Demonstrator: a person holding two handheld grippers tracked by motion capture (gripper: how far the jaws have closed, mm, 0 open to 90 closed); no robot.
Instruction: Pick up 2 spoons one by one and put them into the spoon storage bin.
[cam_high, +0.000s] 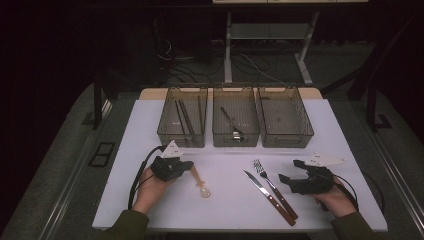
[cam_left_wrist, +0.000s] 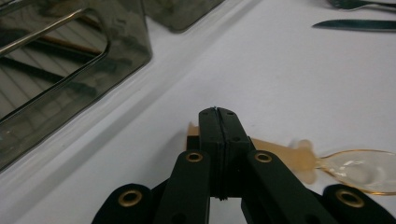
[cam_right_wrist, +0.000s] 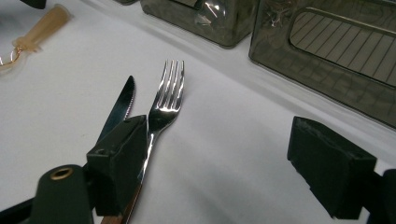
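A: From the high view, where is the left gripper (cam_high: 181, 166)?
B: At the handle end of the amber spoon (cam_high: 200, 184), probably so it can be sorted into a bin (cam_high: 182, 117).

A: In the left gripper view?
B: Its jaws are clenched together; the spoon (cam_left_wrist: 299, 157) lies just behind them, contact hidden.

A: In the right gripper view?
B: The right gripper (cam_right_wrist: 224, 154) is released, with the fork (cam_right_wrist: 164, 105) beside its left finger (cam_right_wrist: 119, 158) and its handle cut off.

Left claw (cam_high: 186, 165) low over table, jaws pressed together; right claw (cam_high: 290, 171) low, jaws spread wide, nothing between.
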